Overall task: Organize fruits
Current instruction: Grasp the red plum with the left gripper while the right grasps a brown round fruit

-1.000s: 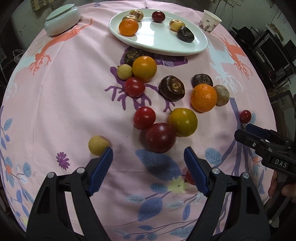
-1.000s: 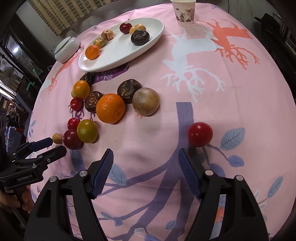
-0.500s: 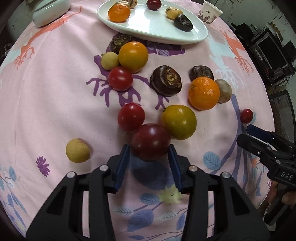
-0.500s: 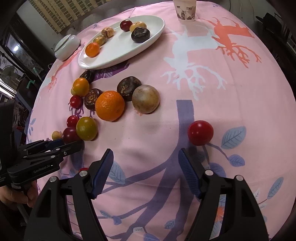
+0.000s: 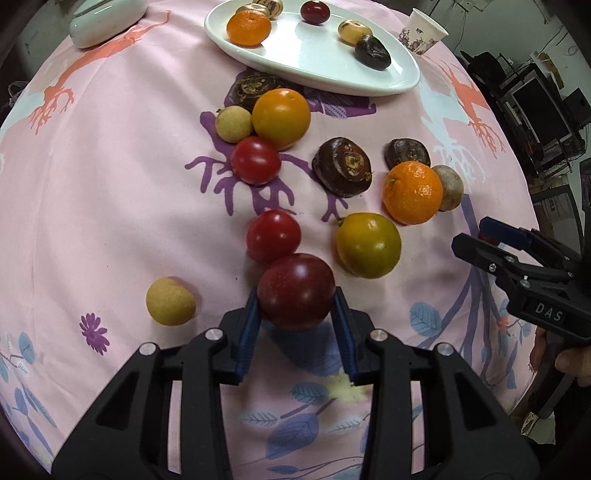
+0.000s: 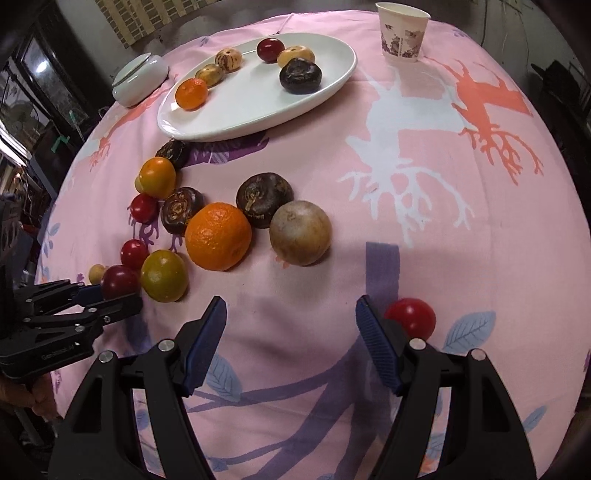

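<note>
My left gripper [image 5: 295,295] points steeply down at a dark red plum [image 5: 295,290], and its jaws are closing with the blue pads [image 5: 251,314] against both sides of it. The plum touches a red tomato [image 5: 273,236] just beyond it. In the right wrist view the same gripper [image 6: 99,295] holds the plum [image 6: 120,280] at the far left. My right gripper [image 6: 291,306] stands open over bare cloth. A small red tomato [image 6: 410,317] lies just outside its right finger. The white oval plate [image 5: 325,62] at the back carries several fruits.
Loose on the pink cloth lie an orange [image 5: 412,192], a yellow-green citrus [image 5: 367,243], another citrus [image 5: 280,116], dark brown fruits [image 5: 341,170], a pale round fruit [image 6: 299,232] and longans [image 5: 170,301]. A paper cup [image 6: 402,37] and a white lidded bowl [image 5: 107,18] stand at the back.
My left gripper moved forward and drew its wide-open jaws in around the dark red plum. My right gripper shifted left, so the small red tomato now sits beside its right finger.
</note>
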### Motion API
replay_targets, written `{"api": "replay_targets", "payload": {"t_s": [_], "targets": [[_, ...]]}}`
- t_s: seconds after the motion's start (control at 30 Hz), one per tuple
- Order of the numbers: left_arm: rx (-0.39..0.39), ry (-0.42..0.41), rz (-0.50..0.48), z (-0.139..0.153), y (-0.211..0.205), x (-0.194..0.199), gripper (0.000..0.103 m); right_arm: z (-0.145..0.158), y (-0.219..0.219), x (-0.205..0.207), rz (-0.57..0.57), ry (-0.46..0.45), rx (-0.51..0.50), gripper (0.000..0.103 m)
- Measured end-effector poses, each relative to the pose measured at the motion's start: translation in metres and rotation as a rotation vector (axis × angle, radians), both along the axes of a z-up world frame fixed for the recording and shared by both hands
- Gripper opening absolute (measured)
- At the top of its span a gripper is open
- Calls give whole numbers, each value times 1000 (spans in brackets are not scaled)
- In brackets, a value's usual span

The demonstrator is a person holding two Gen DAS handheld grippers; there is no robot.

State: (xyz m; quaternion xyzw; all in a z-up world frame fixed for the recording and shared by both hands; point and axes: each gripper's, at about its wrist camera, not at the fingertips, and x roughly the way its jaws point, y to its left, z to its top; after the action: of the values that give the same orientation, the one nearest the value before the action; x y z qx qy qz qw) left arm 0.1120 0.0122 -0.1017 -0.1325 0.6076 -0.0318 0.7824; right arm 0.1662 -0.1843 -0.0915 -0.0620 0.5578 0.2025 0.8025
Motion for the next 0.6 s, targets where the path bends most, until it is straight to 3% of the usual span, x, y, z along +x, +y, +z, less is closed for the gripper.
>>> {"api": "replay_targets", "payload": {"t_s": [0.13, 0.37, 0.43, 0.5, 0.6], "targets": [[-6, 4, 8, -2, 2, -1, 38, -6, 16, 8, 82, -44, -83, 73], [-19, 5, 8, -4, 1, 0, 38, -10, 23, 30, 84, -79, -75, 73], [-21, 4, 10, -4, 1, 0, 38, -14, 25, 34, 84, -68, -86, 67], [-19, 1, 11, -4, 1, 0, 38, -19, 24, 38, 76, -47, -98, 43], [-19, 4, 19, -3, 1, -2, 38, -17, 20, 39, 70, -40, -78, 38]]}}
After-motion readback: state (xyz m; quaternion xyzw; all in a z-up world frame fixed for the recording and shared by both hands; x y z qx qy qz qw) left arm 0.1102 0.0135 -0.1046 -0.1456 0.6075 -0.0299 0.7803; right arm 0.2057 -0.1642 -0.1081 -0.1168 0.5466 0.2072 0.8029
